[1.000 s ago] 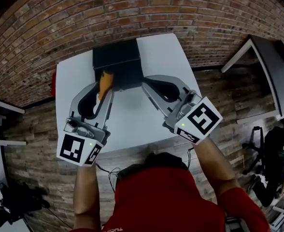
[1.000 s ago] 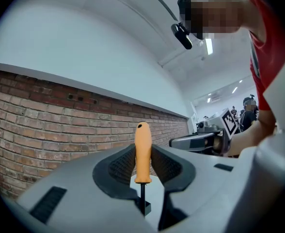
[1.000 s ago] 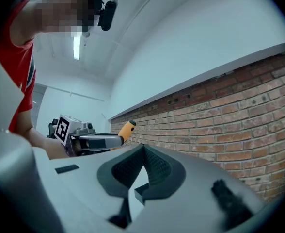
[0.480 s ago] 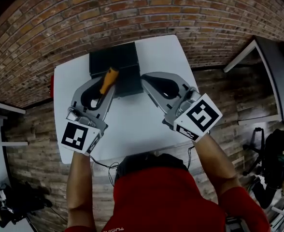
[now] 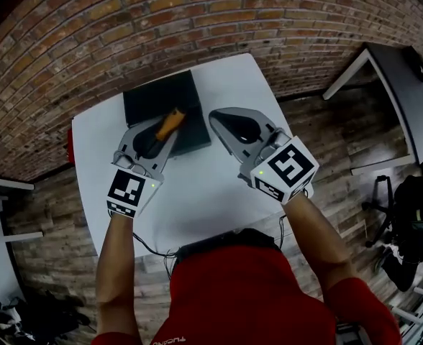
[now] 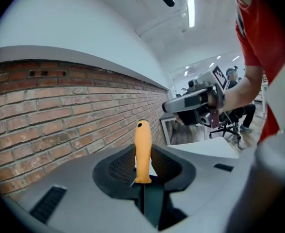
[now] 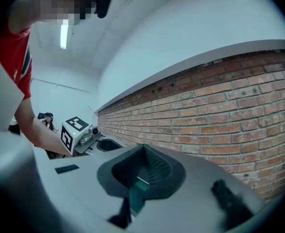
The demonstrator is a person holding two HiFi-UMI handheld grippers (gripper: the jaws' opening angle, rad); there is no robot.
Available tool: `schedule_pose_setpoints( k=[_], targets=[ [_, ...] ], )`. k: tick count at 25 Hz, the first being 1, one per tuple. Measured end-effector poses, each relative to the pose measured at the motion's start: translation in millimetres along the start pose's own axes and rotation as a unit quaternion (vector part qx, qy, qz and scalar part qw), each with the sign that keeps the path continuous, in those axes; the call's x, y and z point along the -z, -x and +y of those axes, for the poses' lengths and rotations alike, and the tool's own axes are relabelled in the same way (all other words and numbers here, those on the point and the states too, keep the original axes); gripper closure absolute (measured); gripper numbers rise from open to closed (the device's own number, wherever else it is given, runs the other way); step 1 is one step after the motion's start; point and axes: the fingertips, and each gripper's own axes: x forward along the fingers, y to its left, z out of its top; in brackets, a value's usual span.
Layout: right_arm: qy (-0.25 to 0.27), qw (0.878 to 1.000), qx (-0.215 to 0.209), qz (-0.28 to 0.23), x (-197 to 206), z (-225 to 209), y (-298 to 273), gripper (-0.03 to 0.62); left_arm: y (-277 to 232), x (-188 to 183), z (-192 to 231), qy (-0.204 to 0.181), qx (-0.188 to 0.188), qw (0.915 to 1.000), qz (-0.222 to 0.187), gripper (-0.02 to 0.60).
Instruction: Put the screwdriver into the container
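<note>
So the left gripper [image 5: 165, 124] is clamped on the orange-handled screwdriver [image 5: 170, 123], handle poking toward 1 o'clock over the black rectangular container [image 5: 150, 95] at 11 o'clock on the white table [image 5: 197, 185]. The right gripper [image 5: 226, 117] sits at its 3 o'clock, jaws pinched together with nothing in them.

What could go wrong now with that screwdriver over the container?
The left gripper pinches the screwdriver only by its orange handle, so it might pivot or slip. It hangs near the container's front edge; let go early, it could strike the rim and roll across the table.
</note>
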Motion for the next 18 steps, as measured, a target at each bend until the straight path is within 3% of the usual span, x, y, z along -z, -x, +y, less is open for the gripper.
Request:
schedule_pose_setpoints(
  k=[11,18],
  targets=[
    [0.022,0.997,0.034,0.065,37,-12,-28,0.563,-44,66,6,-0.040,0.058,0.9948,0.073,0.472],
    [0.032,0.993,0.044,0.102,65,-15,-43,0.563,-66,101,6,-0.065,0.093,0.9866,0.117,0.472]
  ],
)
